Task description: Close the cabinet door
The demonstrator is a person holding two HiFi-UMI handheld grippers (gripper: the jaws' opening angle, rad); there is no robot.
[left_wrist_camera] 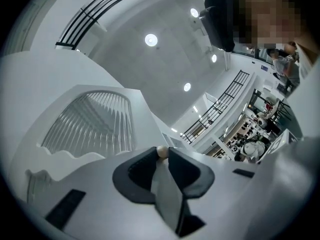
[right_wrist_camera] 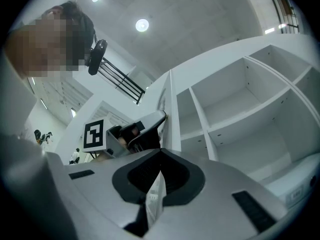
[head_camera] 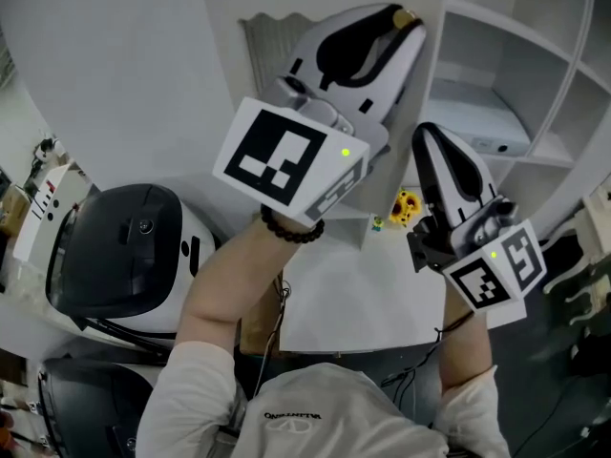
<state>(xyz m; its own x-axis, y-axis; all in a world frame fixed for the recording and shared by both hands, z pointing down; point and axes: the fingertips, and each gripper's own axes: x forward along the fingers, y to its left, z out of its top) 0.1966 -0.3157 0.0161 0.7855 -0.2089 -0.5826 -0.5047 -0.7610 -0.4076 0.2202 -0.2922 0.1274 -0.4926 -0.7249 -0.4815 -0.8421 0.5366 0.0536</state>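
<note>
Round ceiling lights (left_wrist_camera: pixel 151 39) give bright, even light; both gripper views bulge, dark-cornered.

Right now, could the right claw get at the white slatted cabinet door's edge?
Probably yes: the right claw faces the white cabinet door's edge with nothing between; the left claw, on the small beige knob, sits aside.

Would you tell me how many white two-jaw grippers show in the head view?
2. The left white two-jaw gripper is upper centre, closed on a small pale knob on the white cabinet door; the right gripper is lower right, before the open white shelves.
</note>
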